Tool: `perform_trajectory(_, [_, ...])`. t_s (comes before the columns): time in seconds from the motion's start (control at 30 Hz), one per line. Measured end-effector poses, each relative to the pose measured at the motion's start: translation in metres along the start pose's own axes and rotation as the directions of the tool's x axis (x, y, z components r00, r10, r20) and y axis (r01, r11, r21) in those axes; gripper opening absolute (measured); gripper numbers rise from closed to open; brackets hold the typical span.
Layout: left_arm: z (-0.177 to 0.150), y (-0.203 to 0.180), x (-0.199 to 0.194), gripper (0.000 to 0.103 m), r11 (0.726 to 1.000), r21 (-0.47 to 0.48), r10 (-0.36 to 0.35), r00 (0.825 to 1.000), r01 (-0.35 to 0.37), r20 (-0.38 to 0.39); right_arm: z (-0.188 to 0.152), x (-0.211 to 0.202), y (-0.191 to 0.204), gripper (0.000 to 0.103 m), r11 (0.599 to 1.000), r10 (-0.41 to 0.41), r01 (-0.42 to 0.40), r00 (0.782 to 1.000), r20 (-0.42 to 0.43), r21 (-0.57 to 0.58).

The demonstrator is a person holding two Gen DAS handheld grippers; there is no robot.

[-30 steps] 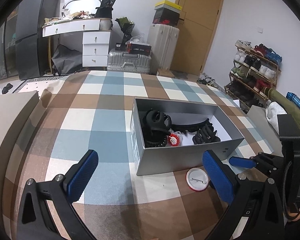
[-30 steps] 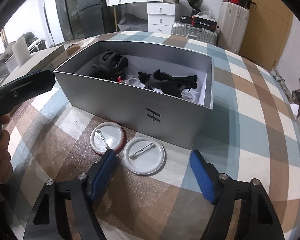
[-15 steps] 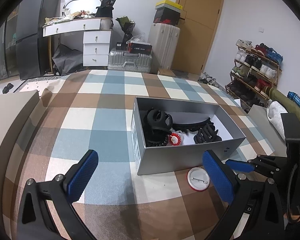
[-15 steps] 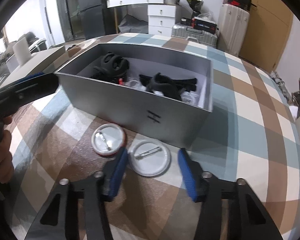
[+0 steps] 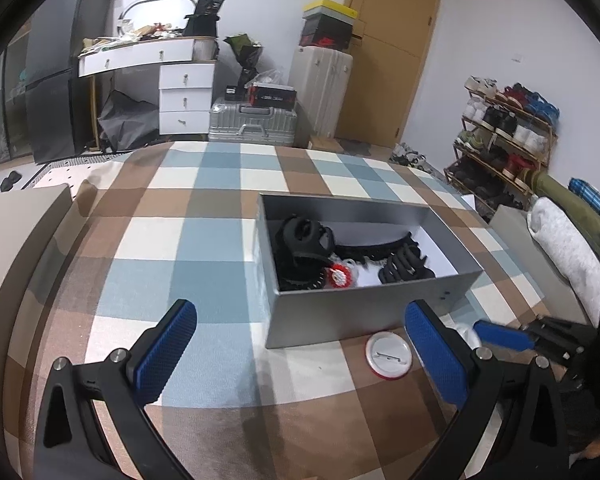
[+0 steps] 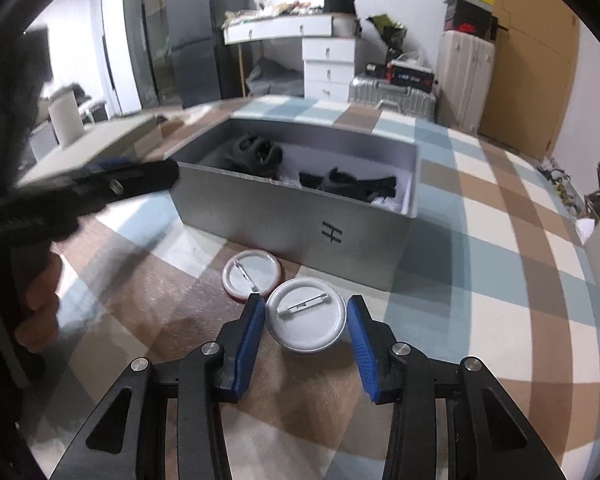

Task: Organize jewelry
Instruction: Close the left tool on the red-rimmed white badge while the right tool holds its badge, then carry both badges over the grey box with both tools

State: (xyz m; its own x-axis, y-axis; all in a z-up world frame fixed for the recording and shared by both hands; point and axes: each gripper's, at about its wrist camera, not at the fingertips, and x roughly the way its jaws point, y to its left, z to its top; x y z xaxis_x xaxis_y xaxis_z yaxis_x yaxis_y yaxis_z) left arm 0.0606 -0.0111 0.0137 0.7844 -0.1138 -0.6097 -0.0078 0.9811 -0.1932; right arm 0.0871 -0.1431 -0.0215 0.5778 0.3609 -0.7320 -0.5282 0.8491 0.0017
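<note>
A grey open box [image 5: 364, 312] on the checked cloth holds black hair claws [image 5: 306, 240] and a small red ornament [image 5: 340, 276]. In front of it lies a red-rimmed pin badge [image 5: 388, 356], back side up. My right gripper [image 6: 306, 316] is shut on a second white pin badge [image 6: 306, 314], its blue pads pressing both edges, just beside the red-rimmed badge [image 6: 252, 272] and in front of the box [image 6: 300, 216]. My left gripper [image 5: 300, 356] hangs open and empty over the cloth left of the box front. From the left wrist view, the right gripper's finger [image 5: 504, 336] shows at the right.
The checked cloth [image 5: 180, 248] covers the surface, with a beige lid or board [image 5: 16, 232] at its left edge. A person's hand [image 6: 36, 304] holds the left gripper [image 6: 100, 188]. Drawers, suitcases, a shoe rack and a door stand far behind.
My right gripper closed from wide open onto the white badge and shifted slightly with it. The left gripper stayed put and open.
</note>
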Motion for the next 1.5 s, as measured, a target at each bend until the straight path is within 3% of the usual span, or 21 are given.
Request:
perform_trajectory(0.13, [-0.003, -0.012, -0.001, 0.101, 0.996, 0.060, -0.061, 0.998, 0.062, -0.020, -0.001, -0.020, -0.010, 0.041, 0.998, 0.014, -0.019, 0.997, 0.073, 0.066])
perform_trajectory(0.23, [-0.008, -0.025, -0.001, 0.101, 0.978, 0.116, -0.169, 0.984, 0.175, -0.065, -0.002, -0.029, -0.020, 0.041, 0.993, 0.028, -0.040, 0.994, 0.107, 0.112])
perform_trajectory(0.3, [-0.011, -0.033, 0.002, 0.101, 0.968, 0.146, -0.192, 0.976, 0.205, -0.099, -0.003, -0.035, -0.025, 0.041, 0.990, 0.029, -0.046, 0.991, 0.128, 0.134])
perform_trajectory(0.5, [-0.016, -0.044, 0.021, 0.101, 0.962, 0.194, -0.152, 0.968, 0.191, -0.202, -0.005, -0.038, -0.039, 0.041, 0.982, 0.061, -0.082, 0.991, 0.121, 0.172])
perform_trajectory(0.73, [-0.019, -0.059, 0.029, 0.094, 0.949, 0.271, -0.100, 0.969, 0.161, -0.225, -0.007, -0.045, -0.043, 0.041, 0.979, 0.060, -0.084, 0.989, 0.134, 0.184])
perform_trajectory(0.93, [-0.023, -0.063, 0.039, 0.081, 0.936, 0.324, -0.054, 0.964, 0.140, -0.260, -0.008, -0.046, -0.041, 0.041, 0.977, 0.072, -0.097, 0.988, 0.137, 0.190])
perform_trajectory(1.0, [-0.024, -0.061, 0.042, 0.064, 0.939, 0.317, -0.043, 0.959, 0.135, -0.280, -0.008, -0.048, -0.042, 0.041, 0.976, 0.069, -0.096, 0.987, 0.142, 0.193])
perform_trajectory(1.23, [-0.024, -0.060, 0.041, 0.050, 0.937, 0.324, -0.037, 0.961, 0.129, -0.274, -0.008, -0.052, -0.046, 0.042, 0.973, 0.061, -0.092, 0.987, 0.147, 0.211])
perform_trajectory(1.33, [-0.025, -0.062, 0.039, 0.037, 0.933, 0.332, -0.044, 0.962, 0.136, -0.271, -0.008, -0.052, -0.046, 0.042, 0.973, 0.062, -0.092, 0.988, 0.145, 0.212])
perform_trajectory(1.5, [-0.024, -0.064, 0.041, 0.036, 0.933, 0.332, -0.045, 0.961, 0.138, -0.271, -0.008, -0.050, -0.045, 0.042, 0.973, 0.065, -0.094, 0.988, 0.142, 0.210])
